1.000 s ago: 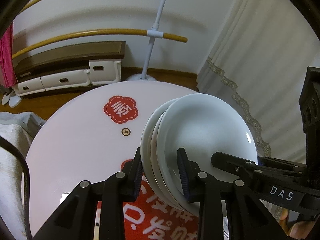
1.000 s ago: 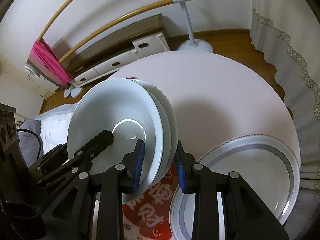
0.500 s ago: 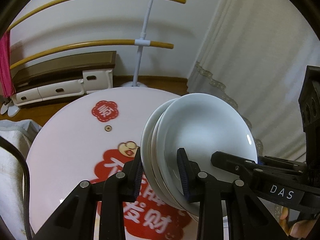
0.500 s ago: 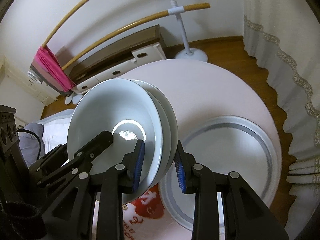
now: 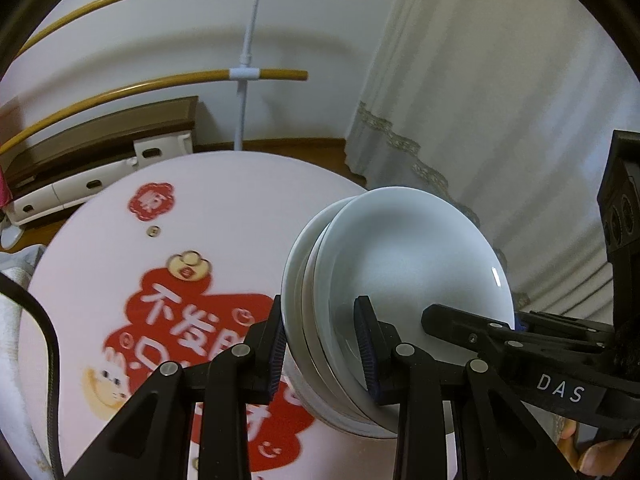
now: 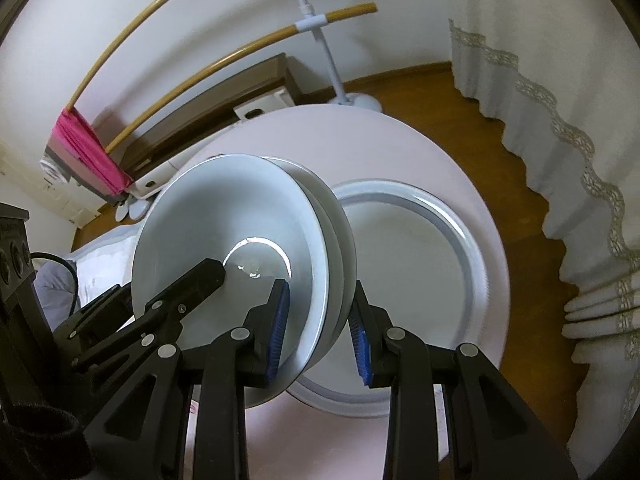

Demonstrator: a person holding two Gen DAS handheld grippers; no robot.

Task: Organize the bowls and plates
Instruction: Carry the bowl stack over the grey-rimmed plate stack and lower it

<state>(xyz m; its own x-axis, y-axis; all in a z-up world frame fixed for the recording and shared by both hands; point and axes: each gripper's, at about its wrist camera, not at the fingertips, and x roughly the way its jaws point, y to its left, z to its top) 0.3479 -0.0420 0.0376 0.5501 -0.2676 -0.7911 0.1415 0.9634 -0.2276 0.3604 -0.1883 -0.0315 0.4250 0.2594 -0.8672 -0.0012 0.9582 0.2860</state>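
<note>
A stack of white bowls (image 5: 404, 264) is held in the air above the round pink table (image 5: 240, 200), gripped from both sides. My left gripper (image 5: 322, 348) is shut on the stack's near rim. My right gripper (image 6: 318, 332) is shut on the opposite rim of the same stack (image 6: 240, 220). Each view shows the other gripper's black fingers reaching into the top bowl. A large white plate with a grey-blue rim (image 6: 420, 280) lies flat on the table just right of and below the stack.
The table carries a red printed design (image 5: 192, 332). Beyond it stand a white drying rack pole (image 5: 246, 80) with bamboo rods, a low white and brown cabinet (image 5: 100, 168), and a lace-edged curtain (image 6: 560, 128). A pink cloth (image 6: 88, 144) hangs at the left.
Both grippers have carried the bowl stack back and up over the table. More of the red design shows in the left view, and the large plate now lies beside the stack.
</note>
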